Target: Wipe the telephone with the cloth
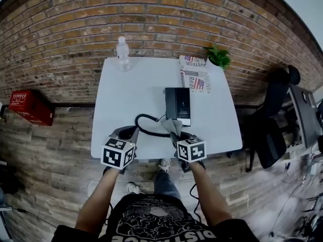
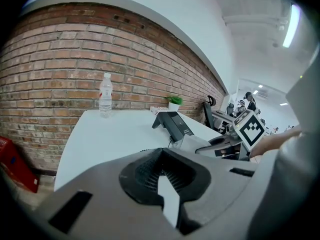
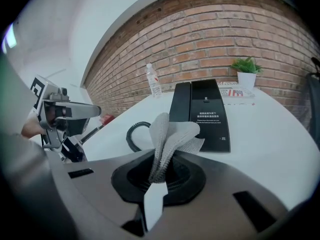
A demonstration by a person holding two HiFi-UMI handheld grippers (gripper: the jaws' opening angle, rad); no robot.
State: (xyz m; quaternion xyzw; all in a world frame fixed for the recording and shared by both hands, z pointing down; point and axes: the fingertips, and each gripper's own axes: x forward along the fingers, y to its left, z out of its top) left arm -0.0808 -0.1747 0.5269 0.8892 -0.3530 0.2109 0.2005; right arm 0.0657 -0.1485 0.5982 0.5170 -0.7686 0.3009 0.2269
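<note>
smooth white rectangular table (image 1: 126, 105) carries a flat black telephone (image 1: 177, 105), coiled cord beside it. left gripper (image 1: 126, 133) is closed, empty. right gripper (image 1: 179, 136) pinches the ribbed grey cloth (image 3: 170, 134) just before the telephone.

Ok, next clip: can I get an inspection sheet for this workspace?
Surface: white table set against a brick wall.
Job's things: black telephone on the table; grey cloth held by its near end.
Clutter: water bottle, newspaper and potted plant along the far edge.
Grippers: right gripper shut on the cloth; left gripper shut, empty.
Cables: coiled cord lying left of the telephone.
Surroundings: red box on the floor at left, black chair at right.
</note>
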